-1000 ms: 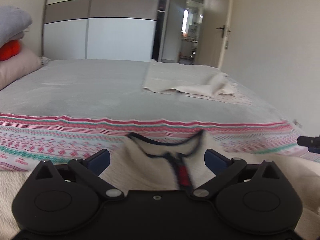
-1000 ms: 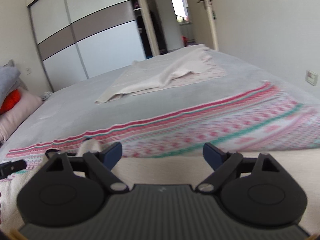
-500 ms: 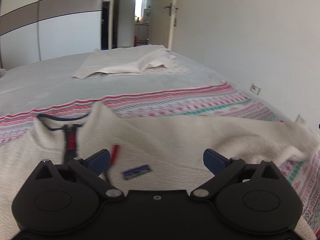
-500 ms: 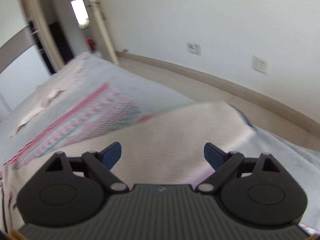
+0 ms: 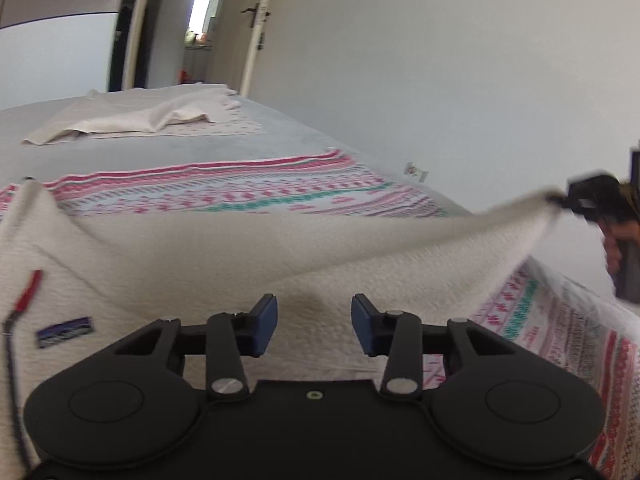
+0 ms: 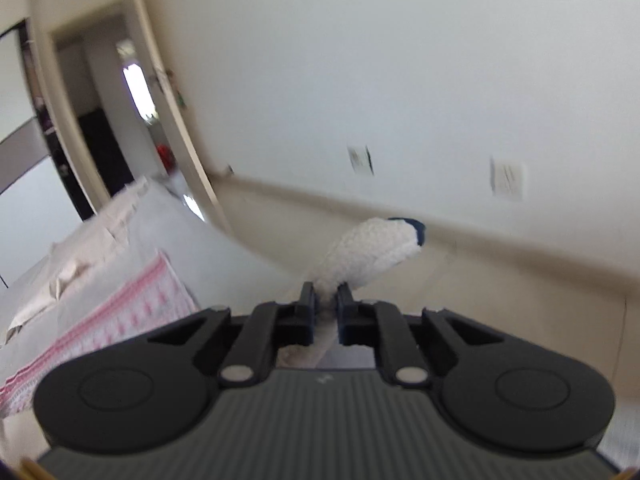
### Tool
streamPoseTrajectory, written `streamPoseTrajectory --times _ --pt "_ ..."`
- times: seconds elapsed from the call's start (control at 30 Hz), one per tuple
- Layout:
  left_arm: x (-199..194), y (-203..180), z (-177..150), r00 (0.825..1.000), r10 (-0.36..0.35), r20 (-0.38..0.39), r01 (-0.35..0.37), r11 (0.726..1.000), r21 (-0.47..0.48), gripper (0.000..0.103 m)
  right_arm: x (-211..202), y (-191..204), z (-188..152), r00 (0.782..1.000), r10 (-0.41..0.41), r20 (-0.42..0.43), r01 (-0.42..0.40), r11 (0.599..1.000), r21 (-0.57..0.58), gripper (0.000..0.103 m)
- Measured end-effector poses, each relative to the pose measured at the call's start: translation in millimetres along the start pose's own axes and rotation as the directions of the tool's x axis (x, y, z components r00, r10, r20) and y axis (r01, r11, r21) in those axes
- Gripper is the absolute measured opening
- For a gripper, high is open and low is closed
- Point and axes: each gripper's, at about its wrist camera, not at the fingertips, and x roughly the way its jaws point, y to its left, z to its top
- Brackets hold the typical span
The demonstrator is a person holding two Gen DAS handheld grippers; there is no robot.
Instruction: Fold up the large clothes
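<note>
Narrowed since before, left tongs (image 5: 314, 326) gape half-open over the fleece (image 5: 240, 256); right tongs (image 6: 325, 304) pinch its sleeve (image 6: 372, 250).

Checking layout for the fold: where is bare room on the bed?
Free: the grey spread between the beige cloth and the patterned band. Crowded: the near end, under the cream fleece, its sleeve pinched in the right tool.

My bedroom, daylit.
White wall (image 5: 440, 60) on my right; open door (image 5: 256, 28) past the bed's (image 5: 168, 148) far edge.
</note>
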Motion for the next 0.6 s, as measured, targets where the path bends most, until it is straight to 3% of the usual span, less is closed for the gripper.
streamPoseTrajectory --times 0.1,0.13,0.17,0.23,0.27,0.3,0.33,0.37,0.47,0.6 --pt "23 -13 -11 0.991 -0.111 -0.081 0.113 0.993 0.018 0.041 2 21 16 0.992 0.052 0.113 -0.041 0.994 -0.099 0.008" --pt "34 -18 -17 0.981 -0.132 -0.14 0.138 0.99 0.037 0.043 7 24 16 0.991 0.049 0.125 -0.034 0.993 -0.114 0.009" --pt "39 -27 -21 0.983 -0.107 -0.152 0.122 0.988 0.094 0.041 15 24 13 0.994 0.023 0.109 -0.011 0.994 -0.109 0.009" --pt "40 -38 -20 0.983 -0.082 -0.165 0.107 0.983 0.152 0.045 49 16 0 0.995 -0.092 -0.025 0.089 0.991 -0.101 0.012" --pt "41 -41 -20 0.983 -0.075 -0.169 0.105 0.979 0.176 0.045 66 10 -11 0.98 -0.168 -0.104 0.156 0.981 -0.119 0.02" --pt "40 -42 -20 0.983 -0.075 -0.167 0.106 0.977 0.186 0.046 80 3 -24 0.956 -0.246 -0.161 0.225 0.964 -0.14 0.022" --pt "40 -42 -20 0.983 -0.08 -0.163 0.11 0.977 0.184 0.046 87 -5 -37 0.929 -0.321 -0.185 0.294 0.942 -0.161 0.022" --pt "39 -40 -19 0.984 -0.088 -0.156 0.116 0.978 0.174 0.047 87 -13 -45 0.92 -0.352 -0.174 0.326 0.931 -0.164 0.027" --pt "29 -36 -15 0.984 -0.115 -0.133 0.135 0.979 0.154 0.049 73 -34 -51 0.932 -0.308 -0.193 0.293 0.951 -0.102 0.047" --pt "5 -30 -11 0.986 -0.123 -0.111 0.137 0.983 0.126 0.049 34 -42 -37 0.962 -0.193 -0.195 0.191 0.981 -0.032 0.055"
